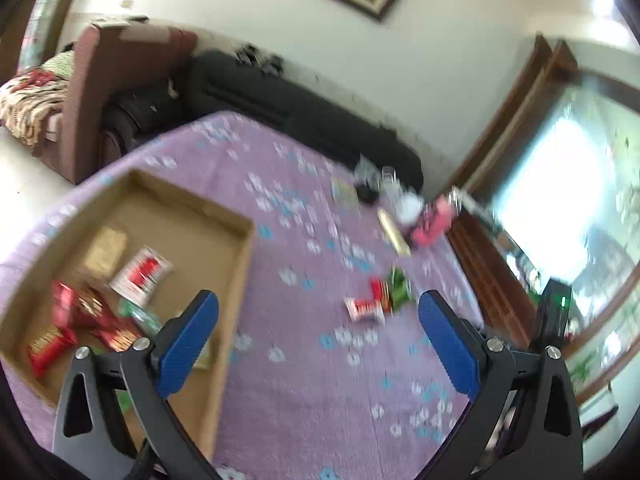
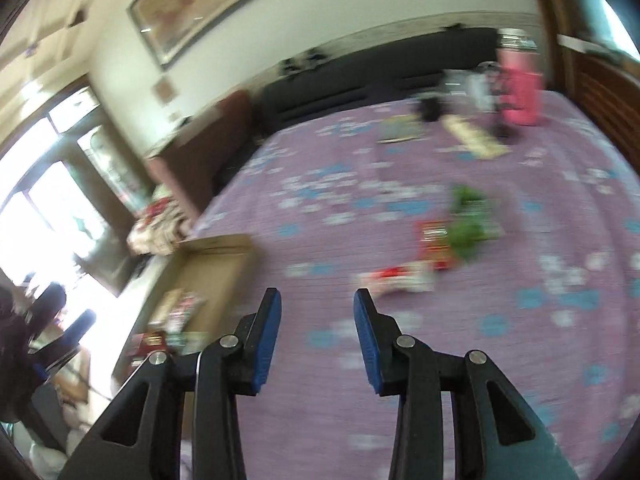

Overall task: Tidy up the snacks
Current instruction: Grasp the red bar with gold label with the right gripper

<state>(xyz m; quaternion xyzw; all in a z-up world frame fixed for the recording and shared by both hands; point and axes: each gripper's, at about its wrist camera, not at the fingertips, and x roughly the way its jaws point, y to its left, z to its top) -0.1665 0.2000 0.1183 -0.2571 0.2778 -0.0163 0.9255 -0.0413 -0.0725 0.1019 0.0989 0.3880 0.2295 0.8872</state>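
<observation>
Left hand-held gripper (image 1: 318, 326) gapes wide, empty, showing the cardboard box's (image 1: 244, 240) snack packets (image 1: 140, 276); right hand-held gripper (image 2: 316, 316), partly open and empty, sees them blurred.

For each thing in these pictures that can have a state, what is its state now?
Left claw: open wide, nothing between its blue pads.
Right claw: partly open, empty.
Brown cardboard box: open-topped, holds several snack packets.
Red-and-white snack packet: lying loose on the purple flowered cloth, outside the box.
Green snack packet: lying loose on the cloth, beside a red one.
</observation>
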